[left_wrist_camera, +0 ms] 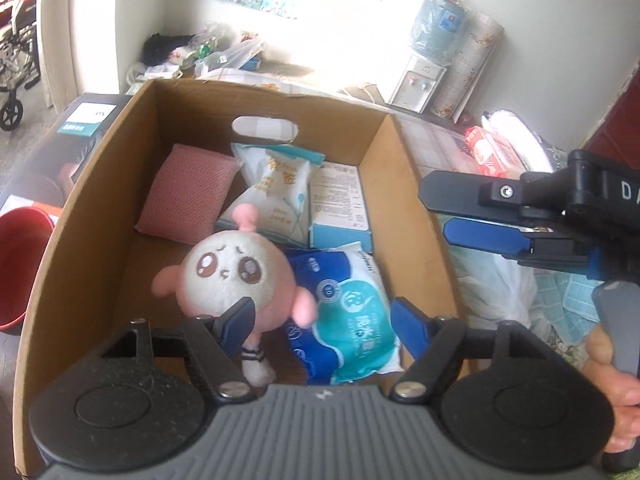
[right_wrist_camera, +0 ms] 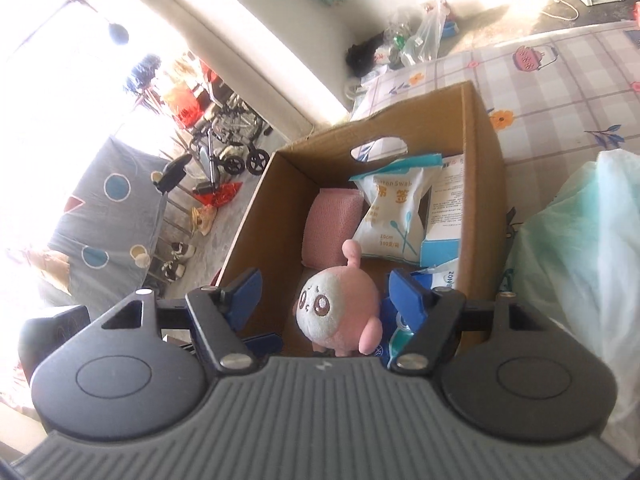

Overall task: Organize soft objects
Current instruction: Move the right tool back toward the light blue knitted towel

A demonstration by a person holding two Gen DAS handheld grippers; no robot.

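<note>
toy (left_wrist_camera: 232, 276) sitting in the box (left_wrist_camera: 92, 216), both grippers spread and holding nothing

left gripper (left_wrist_camera: 324, 320) and right gripper (right_wrist_camera: 320, 296) are hovering over the near end, fingers apart, pinching nothing. the toy is leaning by the blue packet (left_wrist_camera: 348, 312), with the pink pad (left_wrist_camera: 188, 192) and white bag (left_wrist_camera: 276, 192) behind. lifting straight up is looking safest, since the box walls are standing close on both sides. open room is waiting above the rim.
</note>
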